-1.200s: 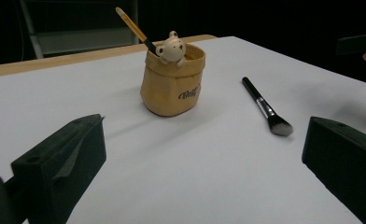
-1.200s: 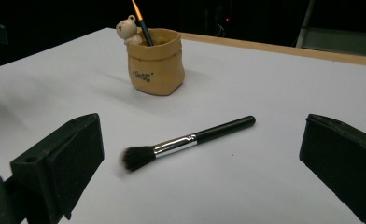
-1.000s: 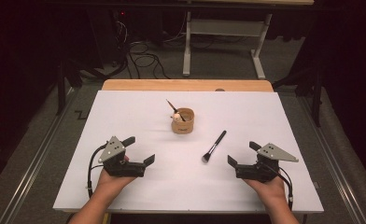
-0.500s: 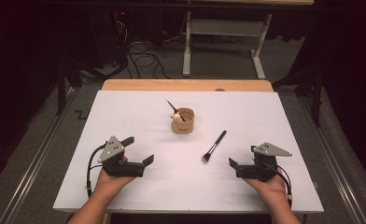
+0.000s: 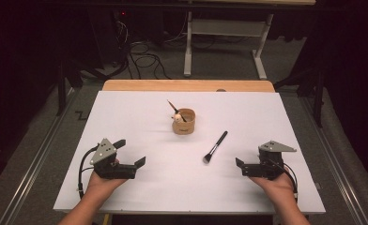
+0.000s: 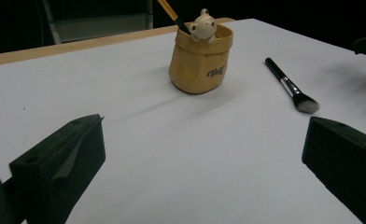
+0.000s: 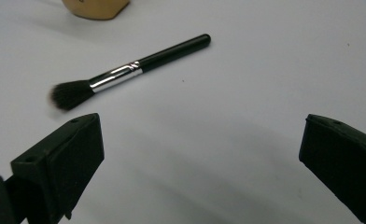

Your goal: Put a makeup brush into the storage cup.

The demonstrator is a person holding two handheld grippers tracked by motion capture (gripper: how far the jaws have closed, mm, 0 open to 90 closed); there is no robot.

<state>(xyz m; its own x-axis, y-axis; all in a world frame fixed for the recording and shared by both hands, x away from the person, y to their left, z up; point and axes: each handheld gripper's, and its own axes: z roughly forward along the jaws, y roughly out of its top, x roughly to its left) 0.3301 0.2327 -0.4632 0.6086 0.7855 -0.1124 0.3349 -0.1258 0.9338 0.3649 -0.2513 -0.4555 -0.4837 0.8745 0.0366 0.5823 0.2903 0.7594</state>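
Brush [image 5: 215, 146]: lies flat right of the holder [image 5: 184, 121], free for my taking.
My right gripper [image 5: 246, 166]: jaws wide, empty, nearest it.
My left gripper [image 5: 129, 153]: wide, empty.

Counts: one tan pot [image 5: 184, 122], frame centre; two brushes, one in pot [image 5: 176, 110], one loose [image 5: 215, 146] lower right; two grippers, left [image 5: 131, 154], right [image 5: 241, 165].

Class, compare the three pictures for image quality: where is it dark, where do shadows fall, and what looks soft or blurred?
High view: bright white table, near-black surroundings. Left gripper view: the tan pot throws a soft shadow leftwards; jaws in the foreground look soft. Right gripper view: the makeup brush looks slightly soft at its bristles.
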